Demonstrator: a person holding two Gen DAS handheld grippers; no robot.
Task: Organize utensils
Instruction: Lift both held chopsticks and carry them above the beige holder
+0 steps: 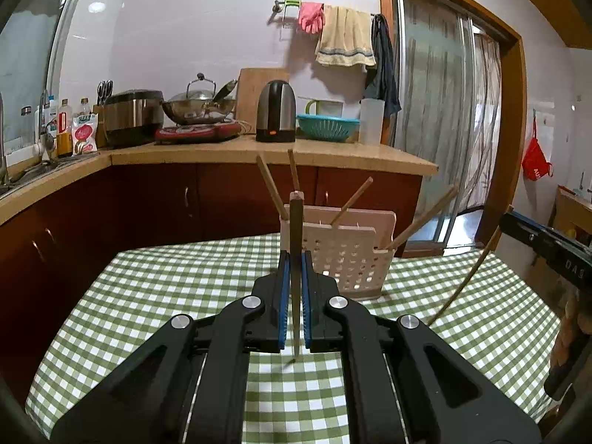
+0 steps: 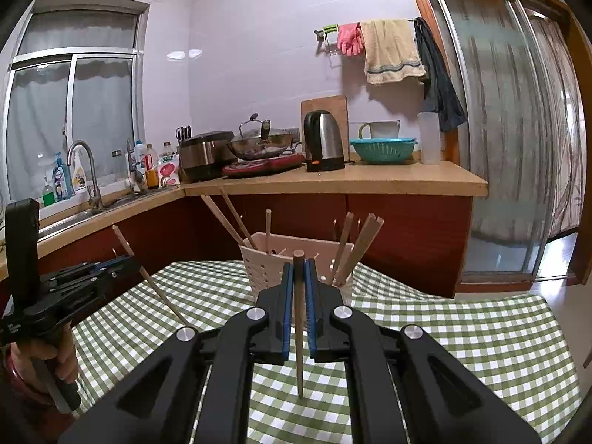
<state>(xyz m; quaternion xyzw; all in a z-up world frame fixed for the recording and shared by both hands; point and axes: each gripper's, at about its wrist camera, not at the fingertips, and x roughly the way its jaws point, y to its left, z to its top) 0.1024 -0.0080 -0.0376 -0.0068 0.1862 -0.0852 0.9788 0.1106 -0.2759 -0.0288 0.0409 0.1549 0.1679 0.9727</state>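
The left tongs [image 1: 295,259] are closed on a dark chopstick [image 1: 295,244]. It stands almost upright between the blue pads [image 1: 284,296], with its thick end above the tips and its thin end hanging down over the checked surface [image 1: 148,296]. The right tongs [image 2: 299,273] are closed the same way on a lighter chopstick [image 2: 299,333], also nearly upright and with the point down.

Straight ahead of both tongs, a little further along the surface, stands the pale perforated utensil basket [image 1: 344,259]. It already holds several chopsticks [image 2: 355,248], which lean outward from its compartments. In the right wrist view the basket sits directly behind the tips and looks nearer, so I judge that the right hand has the shorter way. In both pairs the long axis of the stick already agrees with the open top of the basket, so the coming move probably needs only to carry each stick forward over the rim and then lower it.
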